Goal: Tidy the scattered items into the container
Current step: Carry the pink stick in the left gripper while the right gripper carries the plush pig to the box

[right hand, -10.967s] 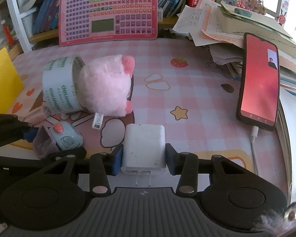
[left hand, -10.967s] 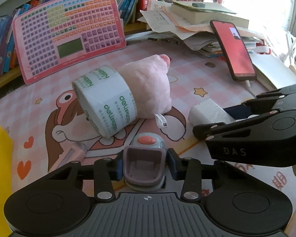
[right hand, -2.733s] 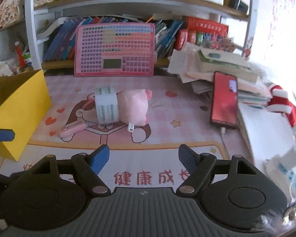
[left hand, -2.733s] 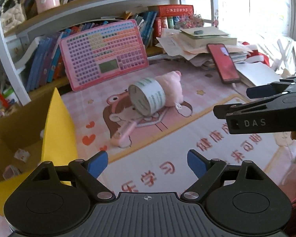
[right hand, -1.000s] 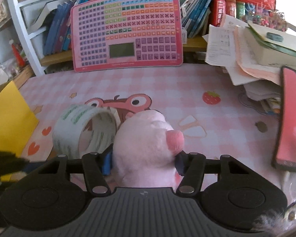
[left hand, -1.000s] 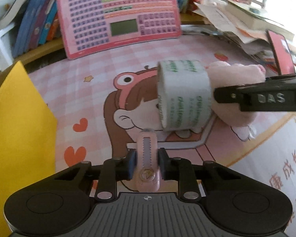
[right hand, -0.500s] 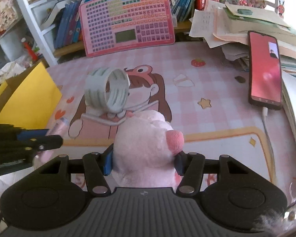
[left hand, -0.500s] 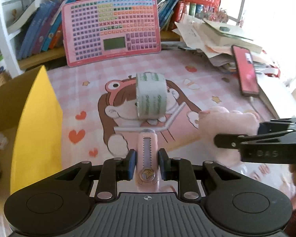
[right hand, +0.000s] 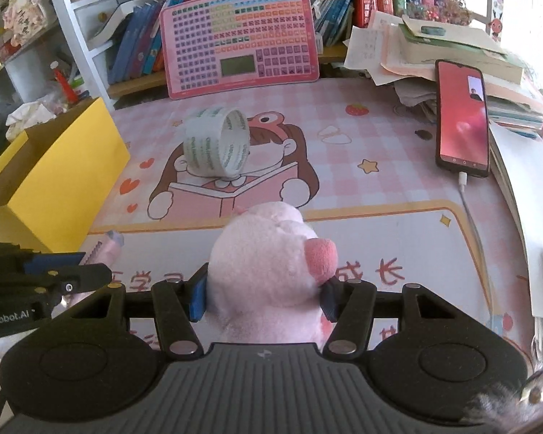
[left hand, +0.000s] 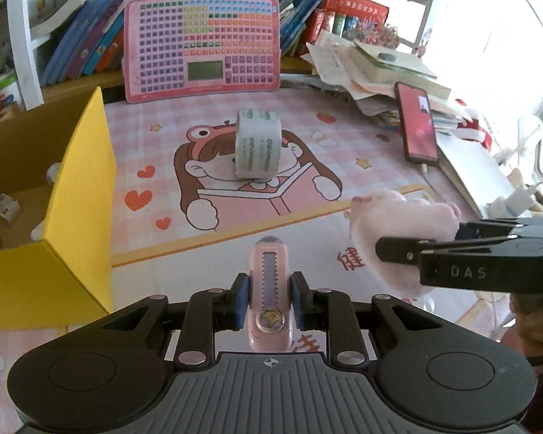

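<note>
My left gripper [left hand: 269,298] is shut on a pink utility knife [left hand: 269,289] and holds it above the desk mat, right of the yellow box [left hand: 79,195]. My right gripper [right hand: 264,298] is shut on a pink plush pig [right hand: 271,271], held above the mat's front; the pig also shows in the left wrist view [left hand: 402,231]. A roll of white tape [left hand: 259,144] stands on edge on the mat's cartoon girl; it also shows in the right wrist view [right hand: 217,146]. The yellow box [right hand: 61,170] stands open at the left with small items inside.
A pink keyboard toy [left hand: 202,49] leans against the bookshelf at the back. A phone [right hand: 461,117] on a charging cable leans on a pile of papers and books [right hand: 452,50] at the right. A white book [left hand: 467,170] lies along the right edge.
Both grippers have drawn back and up from the tape roll, carrying the knife and the pig. The tape roll stays standing alone on the mat.
</note>
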